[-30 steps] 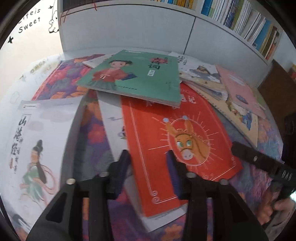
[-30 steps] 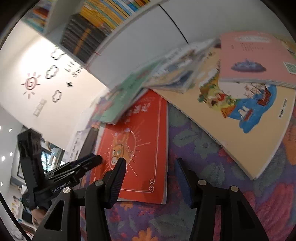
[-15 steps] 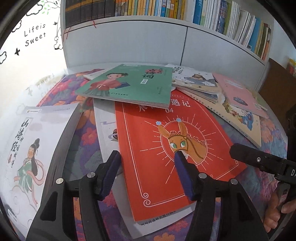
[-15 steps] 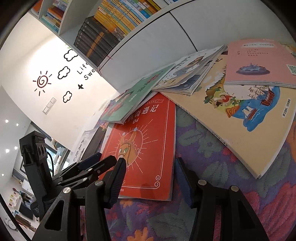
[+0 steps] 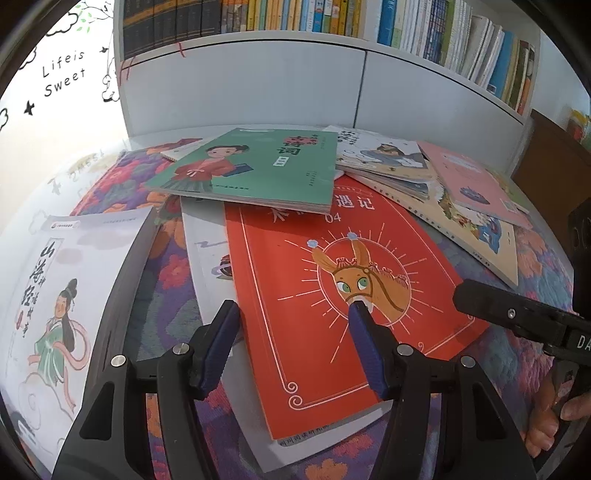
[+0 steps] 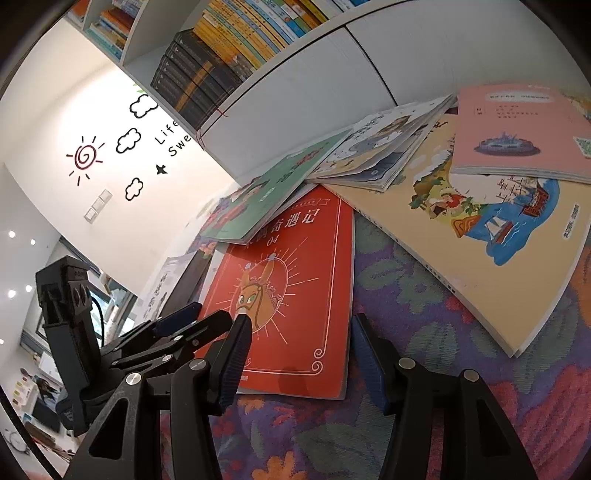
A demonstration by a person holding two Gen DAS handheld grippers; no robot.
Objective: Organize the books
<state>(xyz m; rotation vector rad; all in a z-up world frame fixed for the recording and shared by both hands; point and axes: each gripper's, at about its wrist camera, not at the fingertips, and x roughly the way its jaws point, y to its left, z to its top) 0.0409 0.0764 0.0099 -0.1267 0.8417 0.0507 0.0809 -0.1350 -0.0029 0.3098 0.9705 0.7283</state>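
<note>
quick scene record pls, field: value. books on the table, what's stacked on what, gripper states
surface: table with floral cloth
red book: flat, donkey cover, front centre
green book: lies on the red book's far edge
under red: white book, partly covered
white-cover book: apart, at left in the left view
pink book: on top of the beige picture book
backdrop: bookshelf full of upright books
left gripper: open, above the red book, jaws have just been opening, nothing clamped
right gripper: open, over the red book's near corner, holding nothing

Bare floral cloth [image 6: 424,332] lies between the red book [image 6: 295,314] and cream book [image 6: 480,240].
</note>
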